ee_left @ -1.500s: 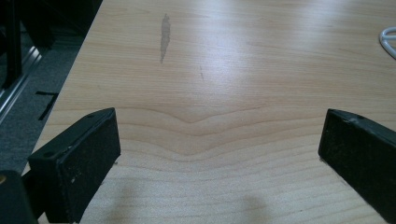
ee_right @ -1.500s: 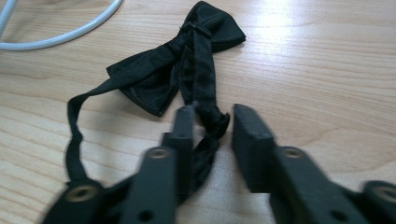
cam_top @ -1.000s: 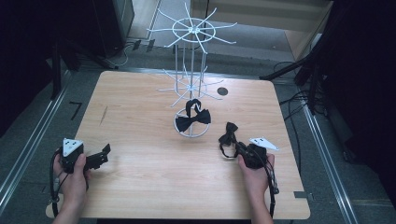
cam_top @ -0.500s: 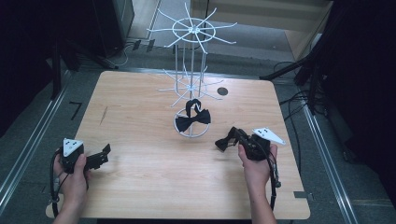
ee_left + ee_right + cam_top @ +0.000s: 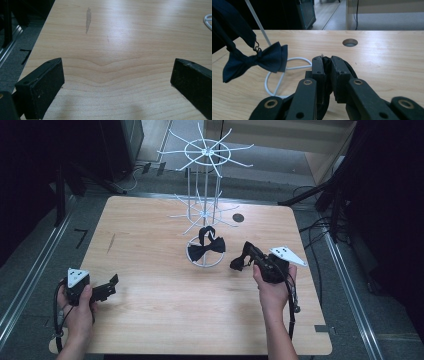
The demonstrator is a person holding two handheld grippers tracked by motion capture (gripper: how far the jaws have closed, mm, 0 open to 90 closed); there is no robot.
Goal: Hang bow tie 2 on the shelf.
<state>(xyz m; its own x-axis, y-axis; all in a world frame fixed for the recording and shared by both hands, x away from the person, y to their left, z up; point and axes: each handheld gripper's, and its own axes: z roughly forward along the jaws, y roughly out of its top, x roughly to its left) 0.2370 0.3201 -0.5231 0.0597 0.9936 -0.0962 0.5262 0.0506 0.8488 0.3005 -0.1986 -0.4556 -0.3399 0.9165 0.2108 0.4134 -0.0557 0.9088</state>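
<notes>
My right gripper (image 5: pixel 248 255) has its fingers (image 5: pixel 318 72) clenched on a black bow tie (image 5: pixel 237 263), held just right of the white rack (image 5: pixel 205 210), where another bow tie (image 5: pixel 206 249) hangs. My left gripper (image 5: pixel 109 285) rests released on the table (image 5: pixel 150 310).

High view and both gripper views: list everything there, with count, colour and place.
wooden table: one, light wood, centre.
wire display stand: one, white, two tiers of spokes, ring base, at the table's middle rear.
hanging bow tie: one, dark, on the stand's lower tier, above the base ring.
held bow tie: one, black, clamped in the right gripper.
cable hole: one, dark, right of the stand.
left gripper: black, open, near left edge.
right gripper: black, shut, right of the stand.
</notes>
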